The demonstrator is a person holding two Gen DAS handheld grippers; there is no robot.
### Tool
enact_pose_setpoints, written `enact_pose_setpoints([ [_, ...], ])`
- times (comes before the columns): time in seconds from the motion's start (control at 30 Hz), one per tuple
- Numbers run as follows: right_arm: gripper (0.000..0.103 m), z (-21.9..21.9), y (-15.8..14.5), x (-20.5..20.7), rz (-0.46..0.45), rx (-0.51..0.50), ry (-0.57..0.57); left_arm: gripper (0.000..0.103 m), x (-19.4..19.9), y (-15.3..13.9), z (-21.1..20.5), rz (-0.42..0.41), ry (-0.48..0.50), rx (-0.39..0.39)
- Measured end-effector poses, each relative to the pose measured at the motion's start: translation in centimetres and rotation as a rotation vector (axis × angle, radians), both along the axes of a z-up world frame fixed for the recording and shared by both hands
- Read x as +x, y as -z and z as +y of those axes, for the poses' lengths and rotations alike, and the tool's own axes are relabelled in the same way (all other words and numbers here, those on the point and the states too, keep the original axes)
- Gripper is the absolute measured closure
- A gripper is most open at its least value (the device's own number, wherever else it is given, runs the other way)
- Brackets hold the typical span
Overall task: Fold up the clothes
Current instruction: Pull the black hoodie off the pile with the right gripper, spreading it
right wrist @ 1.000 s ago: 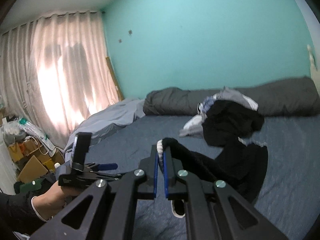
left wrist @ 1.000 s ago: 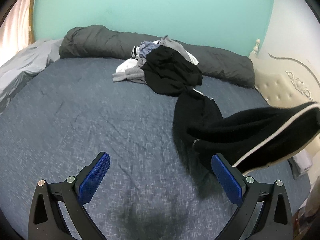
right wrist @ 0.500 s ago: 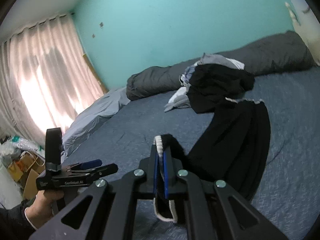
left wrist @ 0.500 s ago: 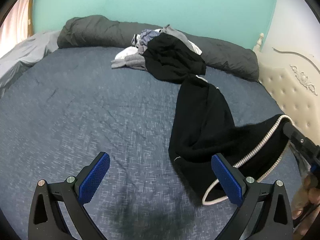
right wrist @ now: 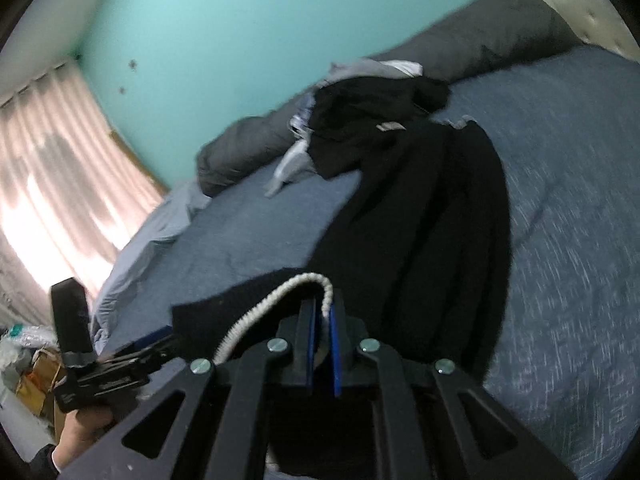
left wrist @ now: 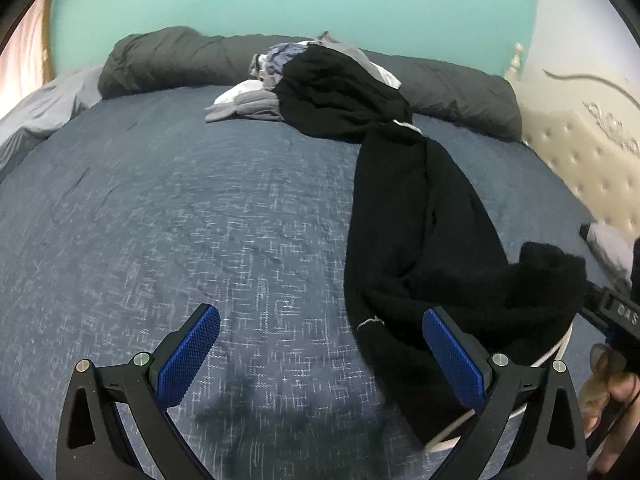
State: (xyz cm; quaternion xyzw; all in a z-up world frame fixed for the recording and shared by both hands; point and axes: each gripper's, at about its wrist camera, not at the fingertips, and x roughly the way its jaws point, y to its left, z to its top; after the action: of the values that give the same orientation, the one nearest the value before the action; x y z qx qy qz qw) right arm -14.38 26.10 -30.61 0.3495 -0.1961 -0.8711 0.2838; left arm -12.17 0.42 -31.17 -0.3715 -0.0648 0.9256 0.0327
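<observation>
The right gripper [right wrist: 322, 322] pinches the white-corded hem of a black garment [left wrist: 416, 216] stretched across the blue bedspread [left wrist: 180, 208] (its far end meets a clothes pile [left wrist: 312, 80]); the left gripper [left wrist: 320, 356] hovers, jaws spread wide, at the near end.

Black garment [left wrist: 416, 216]: long, dark, fuzzy knit with a white ribbed trim [right wrist: 276, 300] along one edge. It lies stretched lengthwise on the blue bedspread, loosely creased and bunched, not folded. Far end touches the pile [left wrist: 320, 80]; near end is lifted off the bed, the trim edge pinched between blue pads.

Pile: unfolded clothes heaped at the far side of the bed against a grey roll of bedding. Black piece on top, grey, white and pale blue pieces under and beside it.
</observation>
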Motion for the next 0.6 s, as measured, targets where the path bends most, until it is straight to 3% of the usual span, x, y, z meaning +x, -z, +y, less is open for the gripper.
enact_pose_setpoints([
  [0.27,0.091,0.9,2.6,-0.7,-0.089,-0.043,0.017,0.000,0.1,1.1,-0.2,-0.005,0.011,0.002],
  [0.3,0.082,1.0,2.8,-0.7,-0.101,-0.046,0.019,0.000,0.2,1.0,-0.2,-0.002,0.014,0.006],
  [0.33,0.065,1.1,2.8,-0.7,-0.107,-0.043,0.025,0.000,0.3,0.9,0.0,0.004,0.017,0.007],
  [0.4,0.050,1.3,2.8,-0.4,-0.116,-0.037,0.035,0.000,0.4,0.8,0.2,0.011,0.024,0.006],
  [0.6,0.049,1.9,2.7,0.4,-0.136,-0.058,0.059,0.000,0.2,1.5,0.6,-0.025,0.048,0.048],
])
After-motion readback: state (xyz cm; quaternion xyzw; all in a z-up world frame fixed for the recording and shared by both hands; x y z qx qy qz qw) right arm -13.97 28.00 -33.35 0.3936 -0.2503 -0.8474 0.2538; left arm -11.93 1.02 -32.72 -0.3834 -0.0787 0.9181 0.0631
